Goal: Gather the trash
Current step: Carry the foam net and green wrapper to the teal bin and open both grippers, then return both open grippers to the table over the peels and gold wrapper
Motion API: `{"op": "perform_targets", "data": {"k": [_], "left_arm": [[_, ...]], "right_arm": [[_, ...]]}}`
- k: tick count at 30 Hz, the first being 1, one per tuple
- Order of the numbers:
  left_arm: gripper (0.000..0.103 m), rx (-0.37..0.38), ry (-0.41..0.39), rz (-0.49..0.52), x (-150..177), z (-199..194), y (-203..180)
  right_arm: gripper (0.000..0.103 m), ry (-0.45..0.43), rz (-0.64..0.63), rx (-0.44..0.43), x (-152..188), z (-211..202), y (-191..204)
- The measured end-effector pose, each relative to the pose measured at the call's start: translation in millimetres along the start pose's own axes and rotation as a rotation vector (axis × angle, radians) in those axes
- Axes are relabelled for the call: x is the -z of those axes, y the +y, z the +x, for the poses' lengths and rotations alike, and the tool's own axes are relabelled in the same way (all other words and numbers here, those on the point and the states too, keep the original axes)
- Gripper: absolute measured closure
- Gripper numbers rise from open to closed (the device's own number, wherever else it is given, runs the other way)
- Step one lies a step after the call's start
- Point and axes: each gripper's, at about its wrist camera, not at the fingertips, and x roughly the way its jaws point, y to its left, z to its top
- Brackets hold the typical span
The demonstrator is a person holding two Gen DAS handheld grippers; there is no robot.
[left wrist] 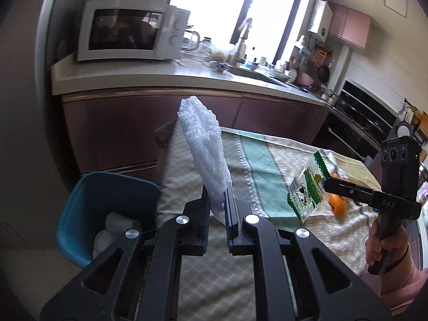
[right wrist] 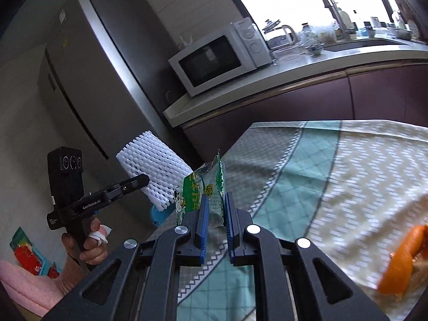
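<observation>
From the left wrist, the left gripper (left wrist: 217, 200) is clamped on a white foam-mesh fruit sleeve (left wrist: 203, 144) whose long axis rises up and away from the fingertips. The blue plastic bin (left wrist: 80, 195) stands below to the left, beside the quilted green-and-cream tablecloth (left wrist: 256, 160), so the carry to the bin looks underway; next, the sleeve must get above the bin's opening before release.

From the right wrist, the right gripper (right wrist: 216, 208) pinches a crumpled green-and-clear snack wrapper (right wrist: 203, 187), standing upright. Orange peel (right wrist: 398, 262) remains on the cloth.
</observation>
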Motion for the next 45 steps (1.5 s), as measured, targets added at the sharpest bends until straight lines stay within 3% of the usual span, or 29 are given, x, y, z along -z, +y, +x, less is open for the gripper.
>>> {"op": "perform_targets", "data": {"k": [5,11,25,35,40,45], "left_arm": [[0.093,-0.127,0.002,-0.071,7,-19,63],[0.093,-0.219,0.043,-0.1,20,-16,107],[0.091,-0.249,0.227,-0.141,51,46,142],[0.084,-0.231,0.281,-0.207,64,85,147],[0.077,-0.235,0.273,-0.212,62,93,146],[0.077,-0.227,0.261,-0.206,60,88,139]], "right_arm": [[0.092,0.081,-0.07,-0.063,-19,66,37],[0.092,0.166,-0.122,-0.084,-27,128,67],[0.092,0.332,-0.145,0.013,-17,228,79],[0.085,0.337,-0.114,0.035,-12,240,69],[0.082,0.302,-0.102,0.015,-15,224,63],[0.078,0.264,-0.095,-0.006,-15,192,57]]}}
